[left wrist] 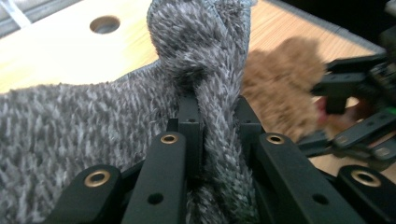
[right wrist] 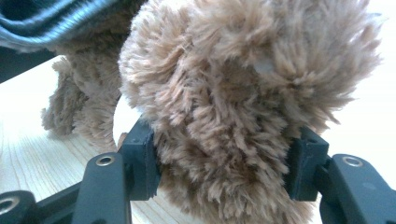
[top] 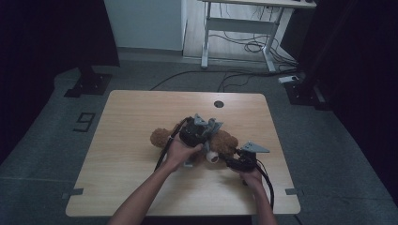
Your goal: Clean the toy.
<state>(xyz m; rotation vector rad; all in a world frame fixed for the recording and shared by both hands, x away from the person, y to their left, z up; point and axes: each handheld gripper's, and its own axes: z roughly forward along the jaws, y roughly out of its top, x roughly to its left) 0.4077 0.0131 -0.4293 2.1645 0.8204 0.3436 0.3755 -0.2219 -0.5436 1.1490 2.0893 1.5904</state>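
teddy bear (top: pixel 225 142): brown plush, long shaggy pile, rounded lumpy limbs; lying on the desk near its middle, a bit toward the right edge.
bear close up (right wrist: pixel 243 93): tufted tan fur, soft bulging round part sitting between the right tongs.
grey cloth (left wrist: pixel 70 126): fuzzy knit, short grey-white fibres, floppy, bunching into a narrow fold; lying against the bear in the left gripper view.
cloth edge: ribbed dark grey band (right wrist: pixel 42 21) showing at the top left of the right gripper view, over the bear.
desk (top: pixel 131 178): light wood grain, flat, rounded corners, round cable hole (top: pixel 218 104) near the far edge.
containers: can't make any out.
left tongs (left wrist: pixel 215 116): black, hard, bolted links; jaws pressing together on the pinched fold of grey cloth, cloth squeezing up between them.
right tongs (right wrist: pixel 226 163): black; jaws standing partly apart, both pads pressing into the bear's furry round part, clamping it.
hands: left hand (top: pixel 180 151) gripping its tool over the bear, right hand (top: pixel 251 176) holding its tool toward the desk's near right corner.
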